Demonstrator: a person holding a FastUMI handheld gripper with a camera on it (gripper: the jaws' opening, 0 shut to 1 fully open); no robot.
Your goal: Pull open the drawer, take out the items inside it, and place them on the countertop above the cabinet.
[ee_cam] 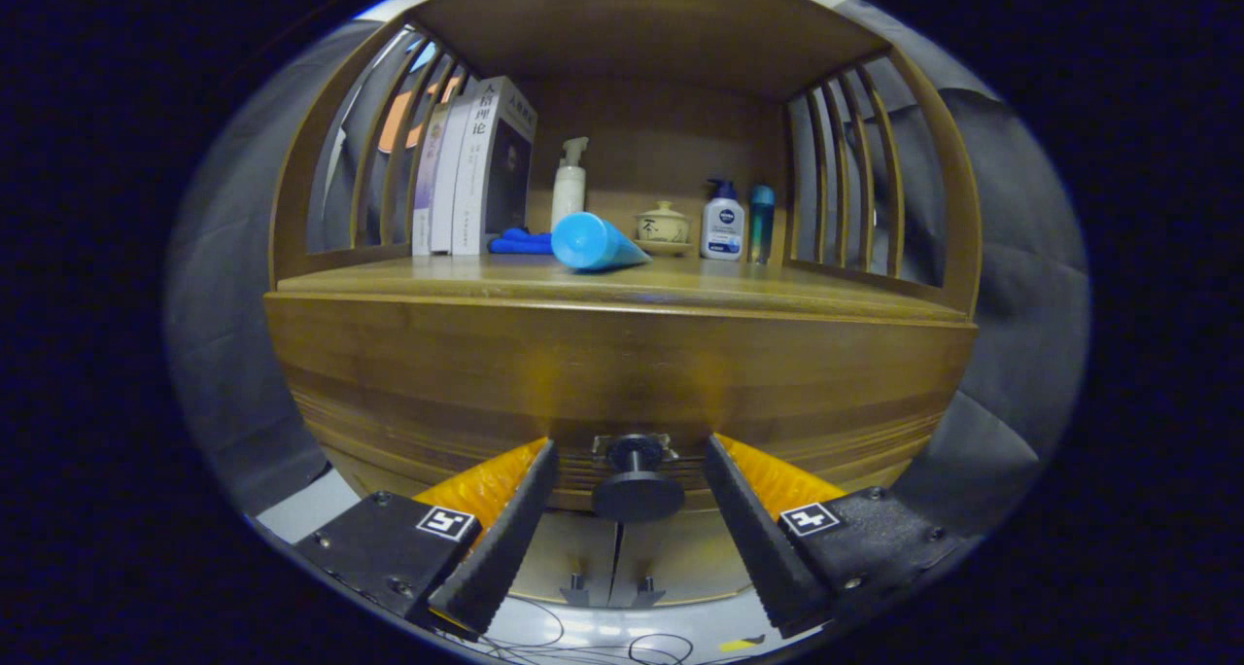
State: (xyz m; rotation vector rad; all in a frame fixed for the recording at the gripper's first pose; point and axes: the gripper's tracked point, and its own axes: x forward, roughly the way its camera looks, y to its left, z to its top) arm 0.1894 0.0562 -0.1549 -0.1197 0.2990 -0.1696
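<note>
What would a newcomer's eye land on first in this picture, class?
Probably the black drawer knob, sitting between the open gripper fingers with gaps on both sides. Next, the bright blue tube lying on the countertop beyond them, ahead of the books and bottles.

A home-like corner staged in a booth; a wooden cabinet [622,354] with slatted sides stands just beyond the fingers [505,539], its drawer knob [638,490] between them; on the bench [486,278] above sit household things: upright books [471,169], a white spray bottle [569,184], a blue tube [593,242] lying flat, a lidded ceramic pot [663,226], a lotion pump bottle [723,220]; grey cloth [1011,257] hangs behind the slats.
</note>
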